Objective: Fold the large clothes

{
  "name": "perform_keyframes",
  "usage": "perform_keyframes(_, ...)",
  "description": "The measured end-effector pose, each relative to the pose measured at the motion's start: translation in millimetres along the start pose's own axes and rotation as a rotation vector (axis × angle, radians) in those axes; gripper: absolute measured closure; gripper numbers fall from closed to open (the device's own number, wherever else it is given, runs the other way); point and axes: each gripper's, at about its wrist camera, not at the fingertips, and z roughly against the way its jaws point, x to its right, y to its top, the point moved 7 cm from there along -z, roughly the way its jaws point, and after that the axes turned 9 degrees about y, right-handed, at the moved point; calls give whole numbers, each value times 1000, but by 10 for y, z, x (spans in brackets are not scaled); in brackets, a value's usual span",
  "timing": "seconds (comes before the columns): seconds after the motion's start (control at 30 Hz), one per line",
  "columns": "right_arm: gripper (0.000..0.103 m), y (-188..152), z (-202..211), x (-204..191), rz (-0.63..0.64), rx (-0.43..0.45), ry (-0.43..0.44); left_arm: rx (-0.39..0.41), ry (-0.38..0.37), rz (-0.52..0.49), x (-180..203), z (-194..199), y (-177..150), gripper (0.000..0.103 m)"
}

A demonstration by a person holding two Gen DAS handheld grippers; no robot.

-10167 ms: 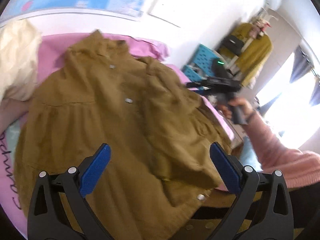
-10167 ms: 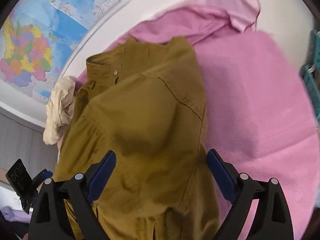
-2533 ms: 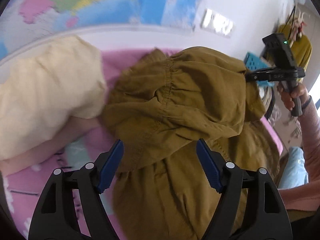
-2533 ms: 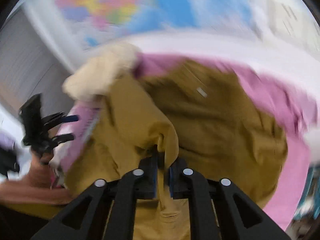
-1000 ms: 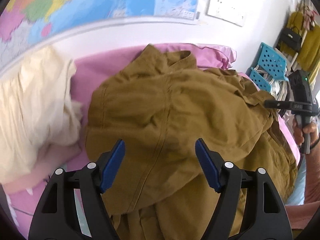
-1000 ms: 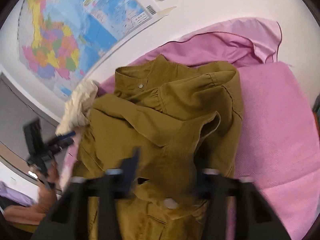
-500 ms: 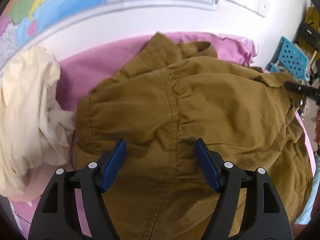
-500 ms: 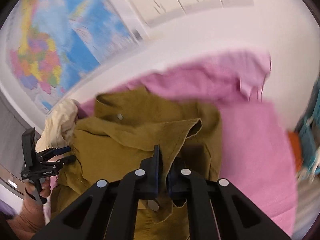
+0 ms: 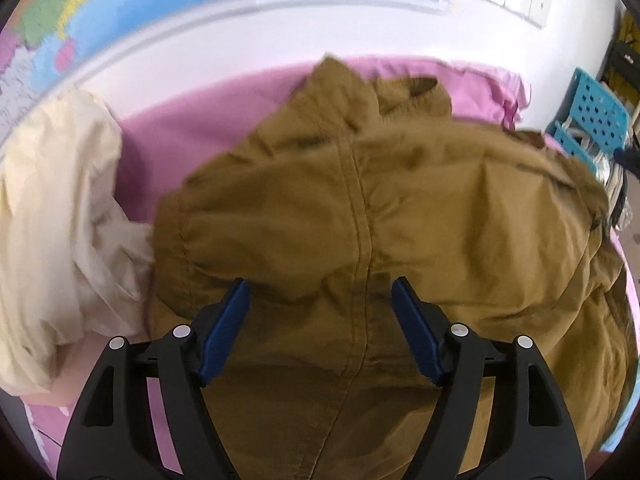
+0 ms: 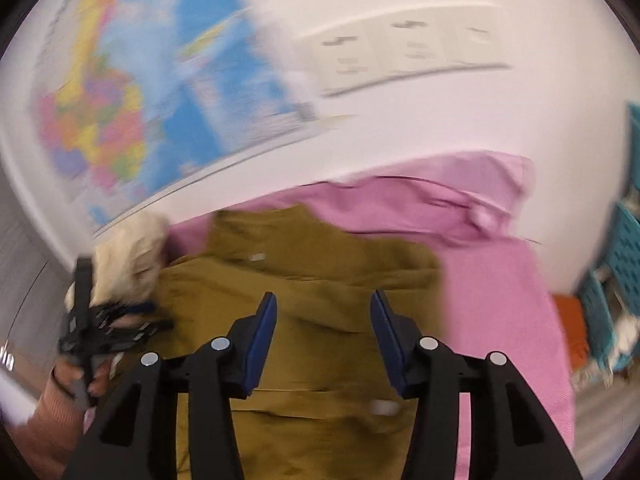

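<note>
**Q:** Where does the garment lie, and how far has folding gone?

**A:** The mustard-brown coat (image 9: 360,216) lies across the middle of the bed (image 9: 192,136), collar toward the wall edge. One layer is already turned over the body, with a seam running down its middle. The result looks bunched and creased, so smoothing and further folds seem still to be needed; the task appears roughly midway.

**Q:** What is each gripper doing?

**A:** The left gripper (image 9: 320,326) has its jaws spread wide above the folded layer, holding nothing; contact with the cloth cannot be judged. The right gripper (image 10: 322,338) is likewise parted and empty, poised over the coat's near portion, though that view is motion-blurred.

**Q:** And the surroundings?

**A:** A cream garment (image 9: 56,216) is heaped at the bed's left edge, just beside the coat. A wall map (image 10: 132,104) hangs behind, and a teal crate (image 9: 596,116) stands past the right edge.
</note>
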Motion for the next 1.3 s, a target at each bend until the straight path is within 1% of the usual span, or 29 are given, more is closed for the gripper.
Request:
perform_keyframes(0.07,55,-17,-227,-173,58,-57,13,22,-17,2,-3,55,57,30)
perform_keyframes(0.13,55,-45,-457,-253,77,-105,25,32,-17,2,2,72,107,30)
perform_keyframes(0.2,55,-99,-691,-309,80,-153,46,23,-17,-1,15,43,114,30)
perform_keyframes(0.23,55,-125,-833,-302,81,-176,36,20,-10,1,16,28,107,30)
perform_keyframes(0.37,55,-239,-1121,-254,59,-227,17,9,-7,2,35,-64,66,30)
perform_keyframes(0.5,59,-328,-1221,-112,11,-254,16,13,14,0,41,-84,8,30)
perform_keyframes(0.63,58,-355,-1164,-95,6,-262,16,20,19,4,27,-73,-41,30)
perform_keyframes(0.73,51,-328,-1029,-118,0,-243,23,19,24,2,12,-84,-65,30)
perform_keyframes(0.8,43,-304,-878,-121,3,-211,23,21,24,0,7,-86,-70,30)
perform_keyframes(0.93,41,-263,-518,30,-26,-139,-19,25,31,-7,4,-92,-71,29)
perform_keyframes(1.07,34,-244,-271,286,-67,-88,-91,24,30,3,-15,-105,-61,28)
perform_keyframes(1.1,31,-241,-242,350,-83,-83,-96,24,31,9,-30,-106,-58,28)
perform_keyframes(1.2,30,-314,-253,527,-117,-108,-128,23,35,21,-67,-119,-40,28)
perform_keyframes(1.3,29,-390,-344,557,-124,-133,-125,14,28,37,-96,-142,-38,28)
